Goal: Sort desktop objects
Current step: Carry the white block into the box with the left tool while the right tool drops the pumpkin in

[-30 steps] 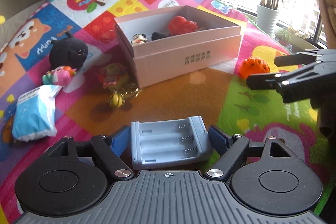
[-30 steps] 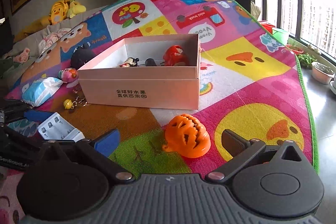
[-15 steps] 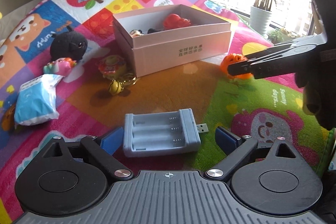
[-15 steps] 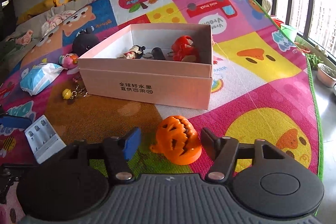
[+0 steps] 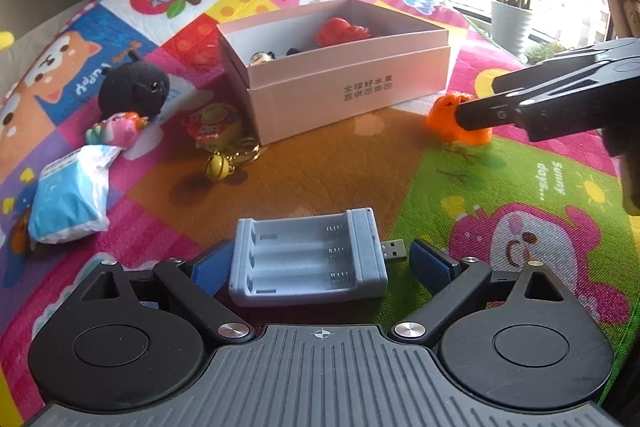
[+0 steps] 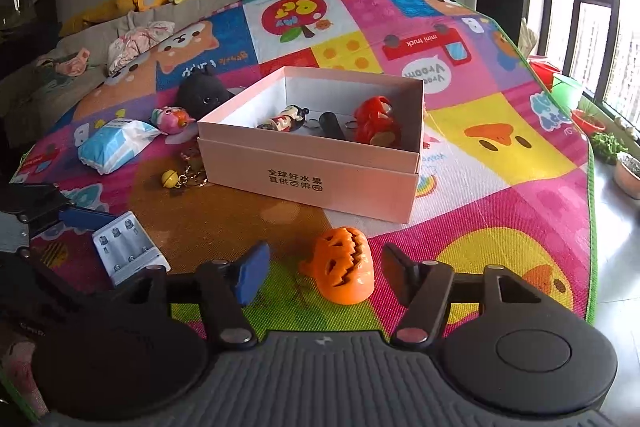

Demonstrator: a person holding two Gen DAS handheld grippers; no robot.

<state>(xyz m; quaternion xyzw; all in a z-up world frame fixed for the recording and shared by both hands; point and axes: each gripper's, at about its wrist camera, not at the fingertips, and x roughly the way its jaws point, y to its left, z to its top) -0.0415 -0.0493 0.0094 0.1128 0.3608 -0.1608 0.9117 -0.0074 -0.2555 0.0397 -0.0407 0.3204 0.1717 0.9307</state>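
Note:
A grey battery charger point(image 5: 308, 259) lies on the play mat between the open fingers of my left gripper point(image 5: 320, 267); it also shows in the right wrist view point(image 6: 128, 247). An orange pumpkin toy point(image 6: 344, 271) lies between the open fingers of my right gripper point(image 6: 324, 273), apart from both pads; it also shows in the left wrist view point(image 5: 448, 115). The pink open box point(image 6: 312, 183) holds a red toy point(image 6: 376, 123), a small doll point(image 6: 284, 119) and a black item.
Left of the box lie a black plush point(image 5: 134, 89), a pink toy point(image 5: 116, 127), a blue-white tissue pack point(image 5: 70, 195), a keychain figure point(image 5: 214, 127) and a yellow bell point(image 5: 218, 169). Plant pots point(image 6: 628, 175) stand beyond the mat's right edge.
My left gripper has opened and let the charger rest on the mat. My right gripper has moved forward so its open fingers straddle the pumpkin.

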